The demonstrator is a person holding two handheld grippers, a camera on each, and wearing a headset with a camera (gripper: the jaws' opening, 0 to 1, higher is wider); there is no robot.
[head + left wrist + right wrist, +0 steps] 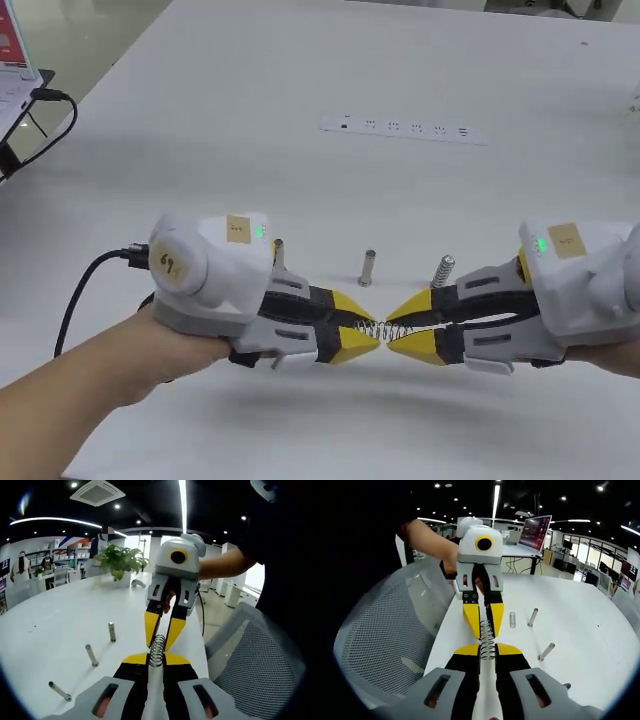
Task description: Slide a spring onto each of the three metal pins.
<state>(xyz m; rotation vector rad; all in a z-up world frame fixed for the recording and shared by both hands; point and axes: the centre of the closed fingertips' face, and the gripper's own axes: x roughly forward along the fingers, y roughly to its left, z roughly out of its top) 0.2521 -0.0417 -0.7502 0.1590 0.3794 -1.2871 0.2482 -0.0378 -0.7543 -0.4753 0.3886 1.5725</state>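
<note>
A small metal spring [383,328] hangs level above the table, held at both ends. My left gripper [366,341] is shut on its left end and my right gripper [400,336] on its right end, tips facing each other. In the left gripper view the spring [157,650] runs from my jaws to the right gripper's yellow fingers [151,625]. In the right gripper view the spring [487,637] does the same. Behind the grippers stand three upright pins: a bare left pin [278,252], a bare middle pin [368,268], and a right pin [443,270] wearing a spring.
A white power strip [403,128] lies farther back on the white table [200,120]. A black cable [85,290] trails from the left gripper. Another spring [512,619] stands on the table near the left gripper. A mesh chair [255,665] is at the table's near edge.
</note>
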